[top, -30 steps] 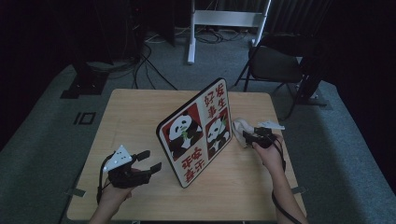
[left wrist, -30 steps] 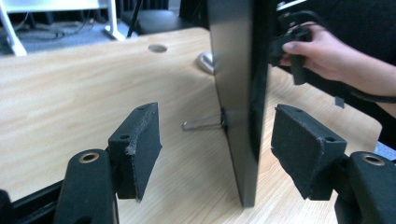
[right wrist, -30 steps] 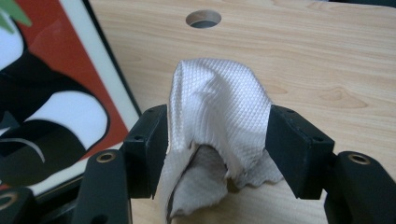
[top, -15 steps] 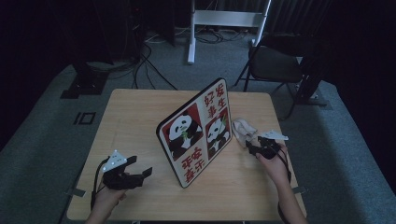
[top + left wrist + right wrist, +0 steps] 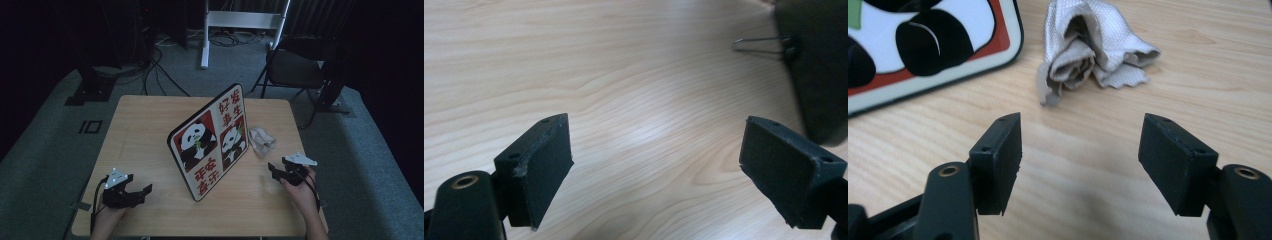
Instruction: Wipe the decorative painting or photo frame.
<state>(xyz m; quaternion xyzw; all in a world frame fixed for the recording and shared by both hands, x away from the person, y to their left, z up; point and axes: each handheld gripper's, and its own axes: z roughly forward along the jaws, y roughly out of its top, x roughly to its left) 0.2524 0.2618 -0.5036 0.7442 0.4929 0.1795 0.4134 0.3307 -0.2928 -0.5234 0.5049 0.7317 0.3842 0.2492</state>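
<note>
Right of centre in the high view, crumpled white cloth (image 5: 262, 141) lies beside upright panda board (image 5: 212, 140); right gripper (image 5: 278, 171) and left gripper (image 5: 142, 192) empty, jaws apart, just been opening.

- Counter (image 5: 150, 125): light wood-grain top, rectangular, set on grey carpet.
- Panda sign board (image 5: 210, 142): stands on its lower edge near the counter's middle, running diagonally, leaning; red panels with characters, two panda pictures.
- Wire clip foot (image 5: 756, 44) at the board's dark back, resting on the counter.
- Crumpled white cloth (image 5: 262, 141): lies on the counter just right of the board, not touching it.
</note>
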